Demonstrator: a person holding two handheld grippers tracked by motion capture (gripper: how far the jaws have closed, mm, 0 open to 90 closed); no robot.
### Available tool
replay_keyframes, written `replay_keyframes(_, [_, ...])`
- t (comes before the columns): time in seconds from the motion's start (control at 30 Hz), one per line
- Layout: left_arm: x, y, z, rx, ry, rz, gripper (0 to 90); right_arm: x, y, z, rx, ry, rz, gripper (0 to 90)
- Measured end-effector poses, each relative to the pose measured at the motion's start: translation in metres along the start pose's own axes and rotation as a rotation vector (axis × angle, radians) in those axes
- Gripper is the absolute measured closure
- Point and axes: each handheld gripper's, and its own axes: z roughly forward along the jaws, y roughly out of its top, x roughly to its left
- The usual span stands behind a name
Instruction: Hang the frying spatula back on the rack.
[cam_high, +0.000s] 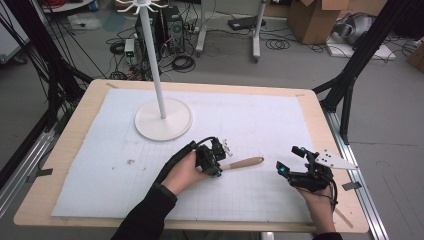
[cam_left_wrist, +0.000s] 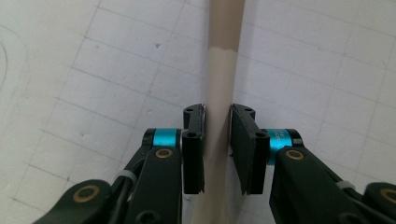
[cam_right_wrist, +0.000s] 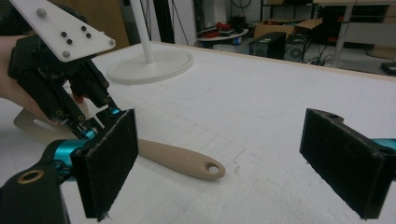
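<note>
cables, computer towers and cardboard boxes clutter the floor behind the bench (cam_high: 65, 150), a pale wooden top covered by a white gridded mat (cam_high: 250, 120).

the left tool (cam_high: 218, 160) sits a little toward the near edge from the middle of the bench, and its jaws are closed narrow on the spatula (cam_high: 242, 163). in the left gripper view the flat black pads (cam_left_wrist: 194, 149) press both sides of the beige handle (cam_left_wrist: 218, 107), which runs straight up between them. the handle points toward the right edge and seems to lie low on the mat or just above it; i can't tell which. its free end is rounded, with a small hanging hole (cam_right_wrist: 213, 170), smooth and matte like silicone or plastic. a flat, paler blade (cam_right_wrist: 35, 126) shows behind the left tool in the right gripper view.

the right tool (cam_high: 291, 161) rests near the right near corner, jaws spread wide and holding nothing, their faces fuzzy like felt (cam_right_wrist: 109, 163). it is apart from the spatula, aimed at the handle's end.

farther out, toward the far left corner, a white stand (cam_high: 163, 120) rises from a round flat base, a thin pole topped with hooks.

as i read it, the grasp is made and little else: the spatula has yet to be lifted and carried, perhaps to hang by its hole on those hooks.
</note>
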Motion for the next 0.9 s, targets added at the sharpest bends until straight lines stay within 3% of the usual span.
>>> replay_keyframes(0.1, [0.001, 0.0, 0.0, -0.001, -0.004, 0.003, 75.0, 0.001, 0.0, 0.0, -0.003, 0.005, -0.001, 10.8])
replay_keyframes(0.27, [-0.001, -0.001, 0.0, -0.008, -0.004, 0.042, 77.3, 0.0, 0.0, 0.0, -0.001, 0.005, 0.004, 10.8])
replay_keyframes(0.6, [0.001, -0.004, -0.002, -0.032, -0.012, 0.037, 77.7, 0.0, 0.0, 0.0, 0.003, 0.001, 0.001, 10.8])
replay_keyframes(0.67, [0.003, -0.007, -0.003, -0.05, -0.031, 0.017, 77.7, -0.001, 0.0, 0.0, -0.001, -0.001, -0.001, 10.8])
replay_keyframes(0.9, [0.004, -0.011, -0.009, -0.067, -0.037, 0.007, 77.7, 0.0, 0.0, 0.0, 0.0, -0.001, 0.003, 10.8])
